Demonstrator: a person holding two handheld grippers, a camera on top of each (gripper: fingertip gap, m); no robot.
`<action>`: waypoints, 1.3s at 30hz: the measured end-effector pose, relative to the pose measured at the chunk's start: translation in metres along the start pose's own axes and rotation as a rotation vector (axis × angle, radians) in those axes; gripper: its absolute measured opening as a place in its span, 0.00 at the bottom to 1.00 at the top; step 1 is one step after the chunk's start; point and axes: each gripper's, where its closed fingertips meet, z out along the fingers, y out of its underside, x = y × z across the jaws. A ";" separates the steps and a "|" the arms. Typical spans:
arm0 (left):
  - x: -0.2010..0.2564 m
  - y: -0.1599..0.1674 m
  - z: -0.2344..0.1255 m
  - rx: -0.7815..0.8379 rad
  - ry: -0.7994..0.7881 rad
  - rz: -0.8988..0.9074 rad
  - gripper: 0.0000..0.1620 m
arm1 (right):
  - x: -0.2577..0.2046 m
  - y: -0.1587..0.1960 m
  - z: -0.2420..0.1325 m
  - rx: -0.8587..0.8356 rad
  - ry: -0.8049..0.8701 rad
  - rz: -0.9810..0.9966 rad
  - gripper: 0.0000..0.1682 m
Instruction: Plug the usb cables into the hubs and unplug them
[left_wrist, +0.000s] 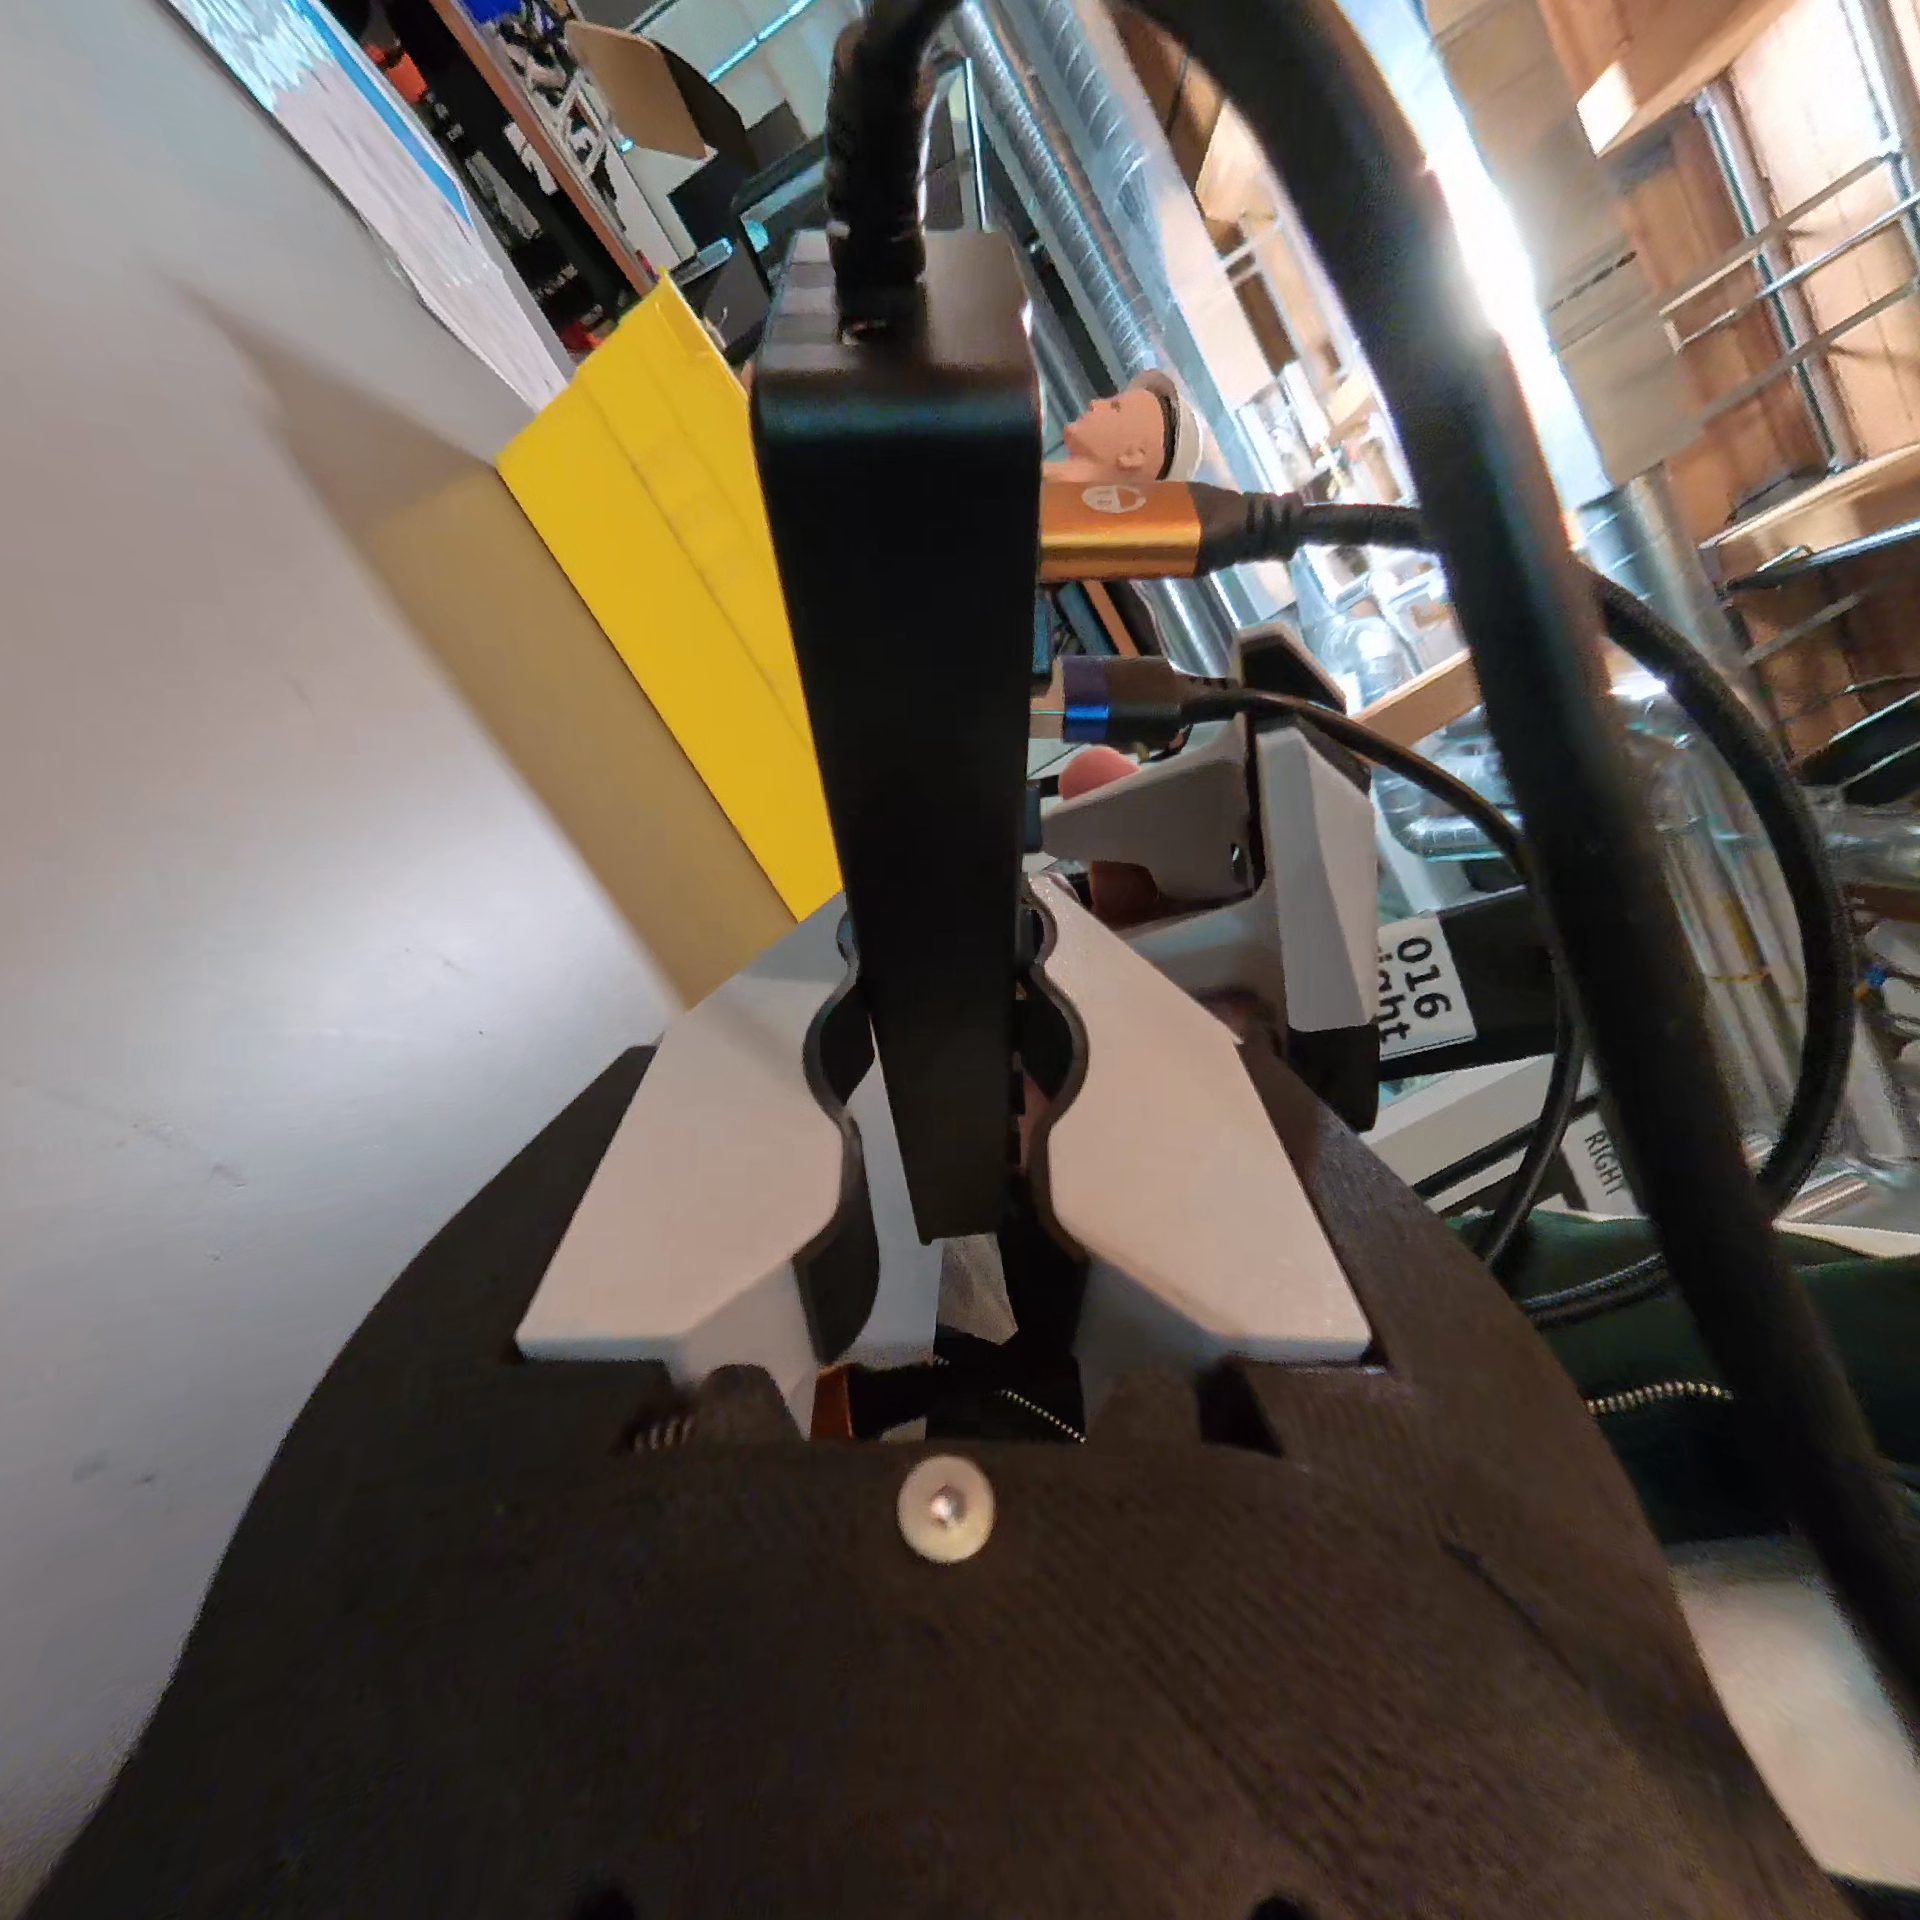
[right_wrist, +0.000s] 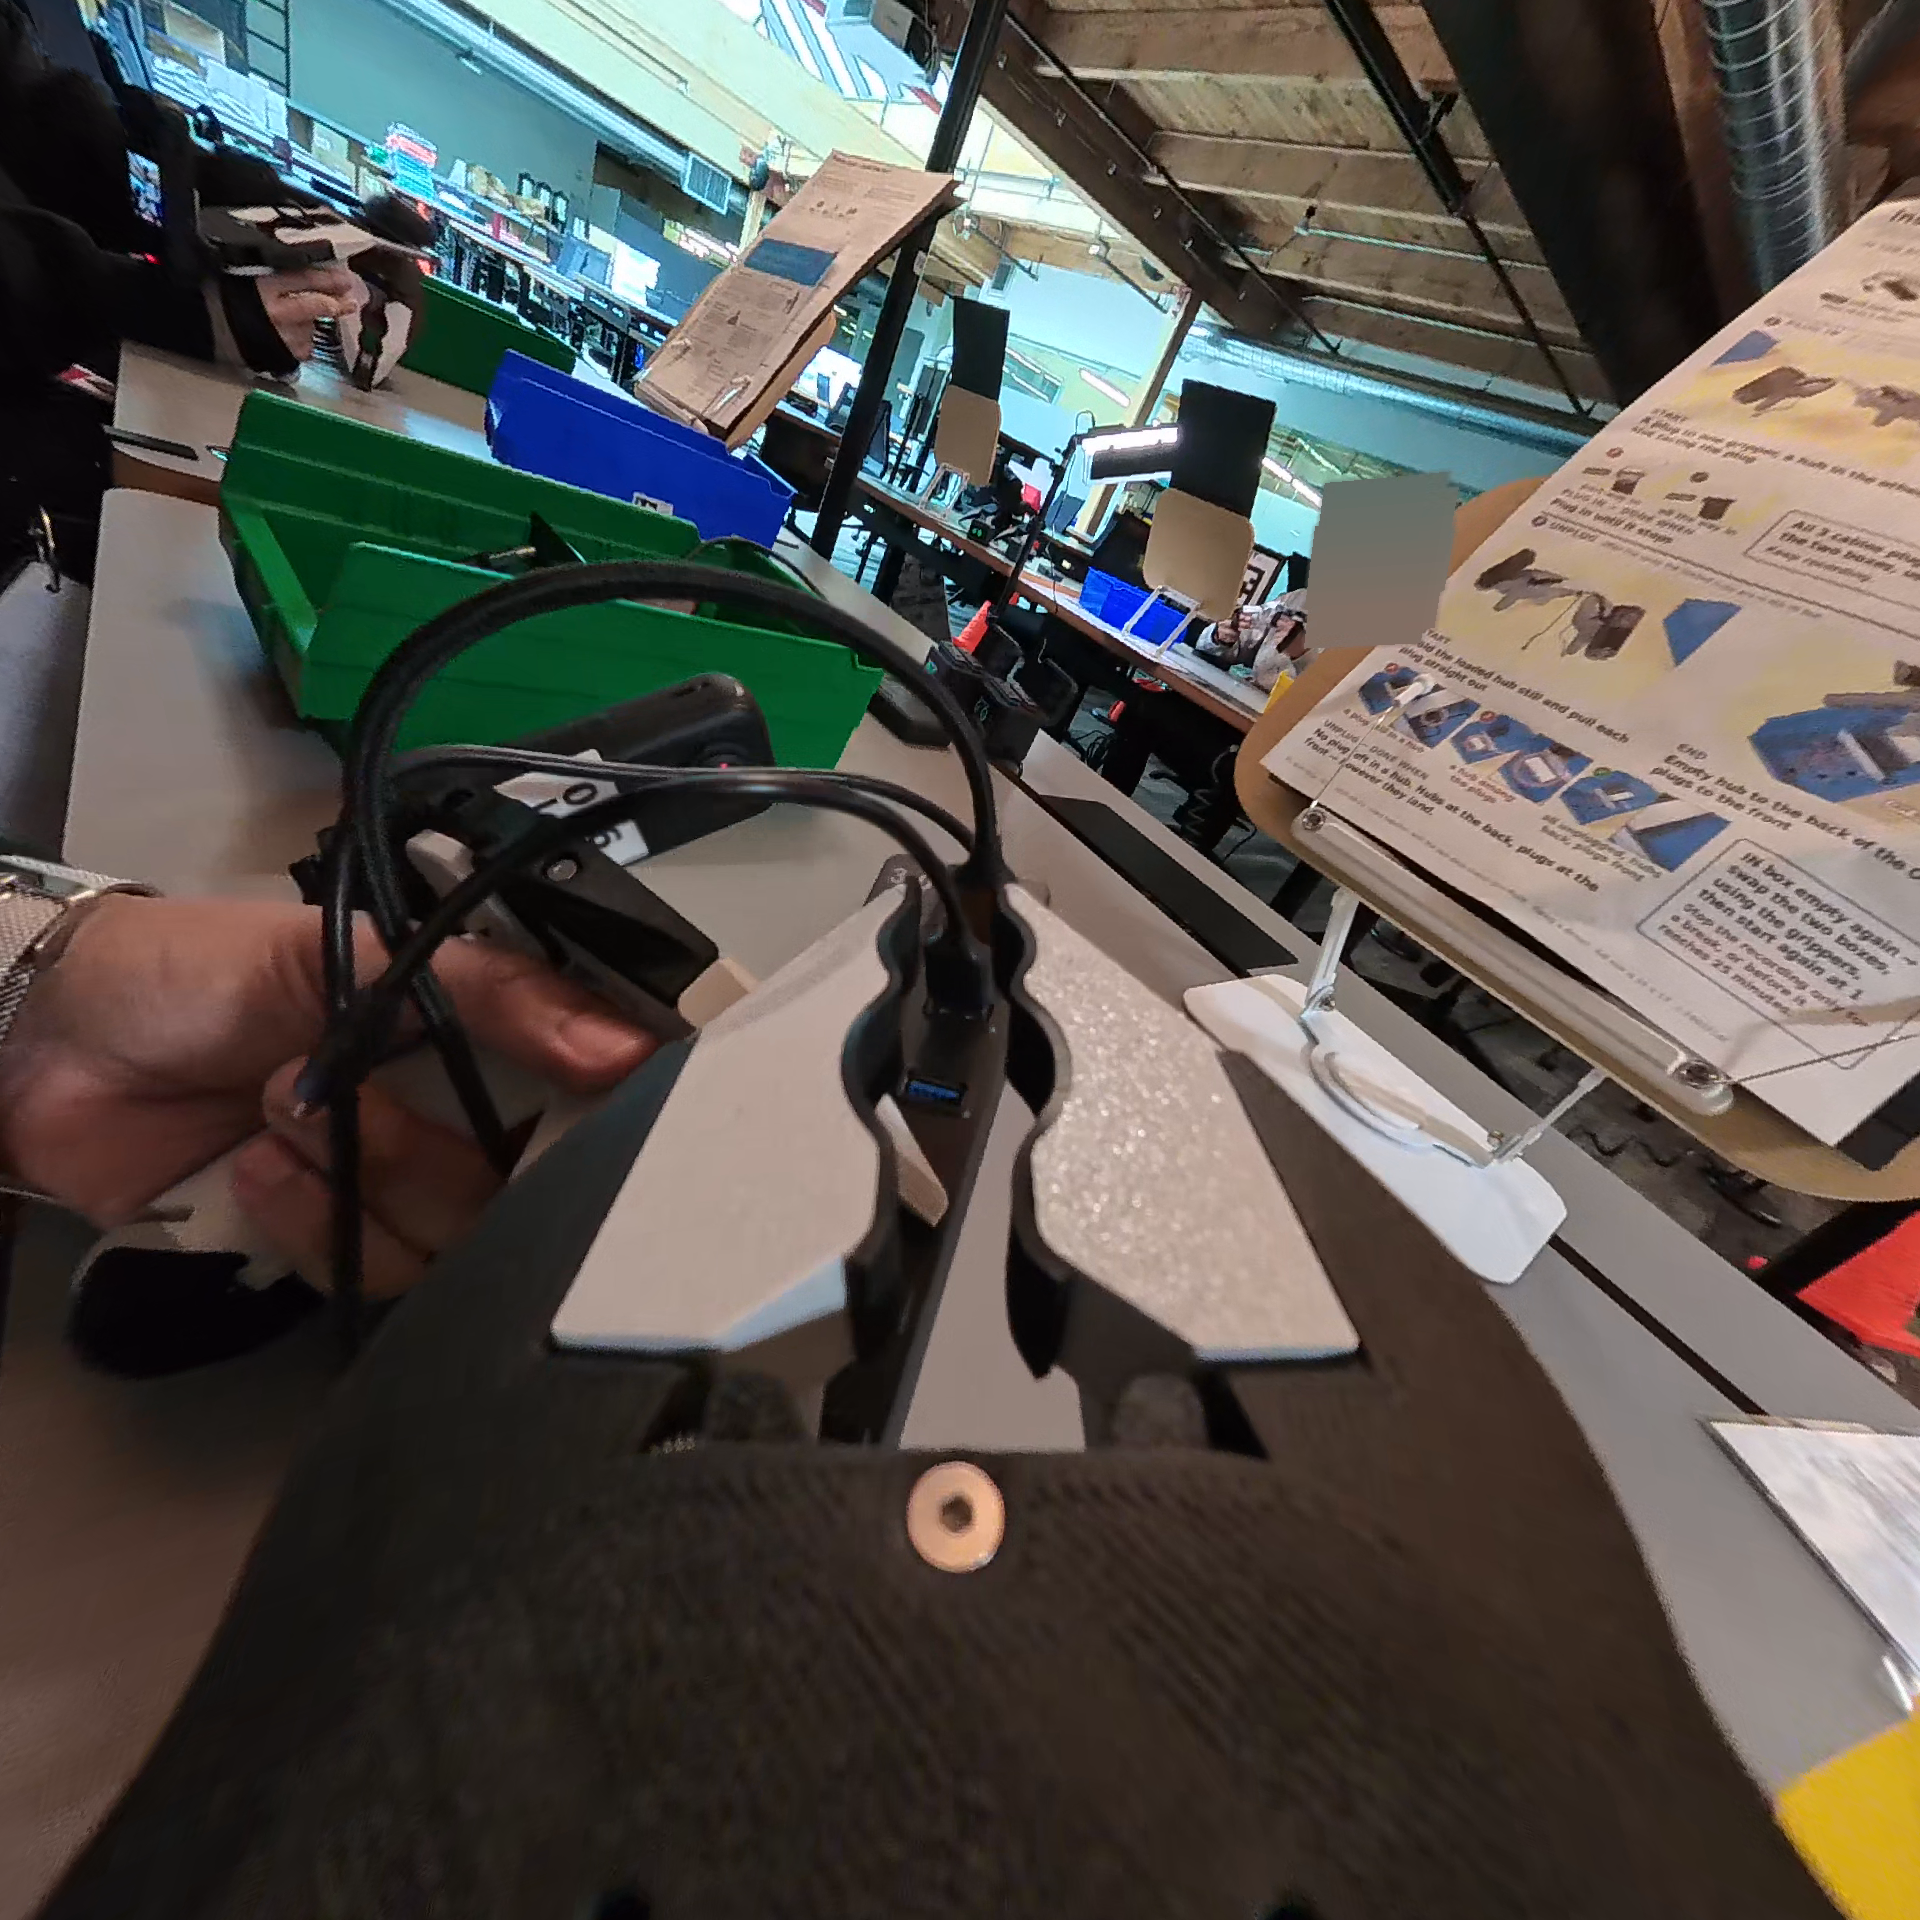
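Now | left tool (left_wrist: 940, 1049) clamps black hub (left_wrist: 899, 665) | right tool (right_wrist: 951, 1049) around plug (right_wrist: 954, 977), grip unclear | labelled stickers

Black hub (left_wrist: 914, 748) upright in left claw (left_wrist: 945, 997), two plugs (left_wrist: 1122, 530) inserted.

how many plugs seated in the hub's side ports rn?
2 visible. Gold plug high on the black hub; blue-ringed plug just below it. Lower ports are hidden behind the left gripper, so more may exist.
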 end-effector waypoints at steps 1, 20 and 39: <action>0.000 0.002 0.001 -0.011 -0.007 0.012 0.13 | 0.000 0.002 0.000 -0.006 -0.002 0.003 0.06; 0.005 0.009 0.003 -0.054 -0.140 0.343 0.12 | 0.007 -0.002 -0.006 0.034 -0.067 0.179 0.01; 0.000 0.010 0.003 -0.065 -0.199 0.408 0.11 | 0.008 0.007 -0.004 -0.042 -0.069 0.170 0.03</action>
